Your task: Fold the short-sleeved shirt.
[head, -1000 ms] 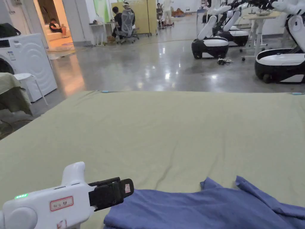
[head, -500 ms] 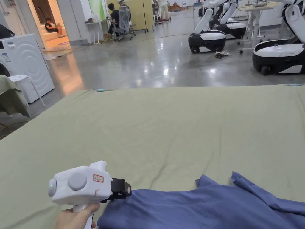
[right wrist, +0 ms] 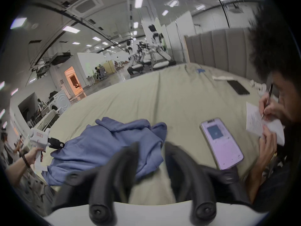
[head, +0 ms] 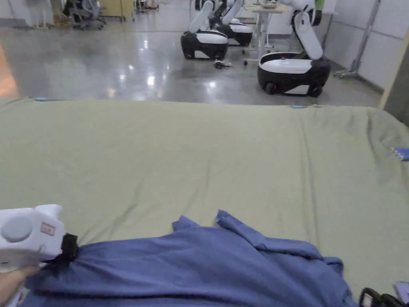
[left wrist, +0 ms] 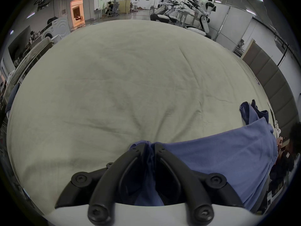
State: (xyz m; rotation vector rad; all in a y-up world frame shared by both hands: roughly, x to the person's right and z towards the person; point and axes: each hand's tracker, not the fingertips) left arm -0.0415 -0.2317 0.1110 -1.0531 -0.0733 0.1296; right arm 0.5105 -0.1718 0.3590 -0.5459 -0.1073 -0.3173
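In the head view, the crumpled blue cotton short-sleeved shirt (head: 191, 264) lies along the near edge of the olive-green sheeted bed (head: 199, 160), its long axis running left-right. In the left gripper view, the left gripper (left wrist: 150, 146) is clamped on the shirt's left end. In the right gripper view, the right gripper (right wrist: 150, 145) hangs with jaws apart just beside the shirt's right end.

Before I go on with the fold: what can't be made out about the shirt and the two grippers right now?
- Shirt: near edge cut off by the head view's bottom; sleeves and collar lost in its bunched folds.
- Right gripper: jaws blurred in its own view, open above the shirt's corner; contact unclear.
- Left gripper: how much cloth it pinches, hidden between the jaws.
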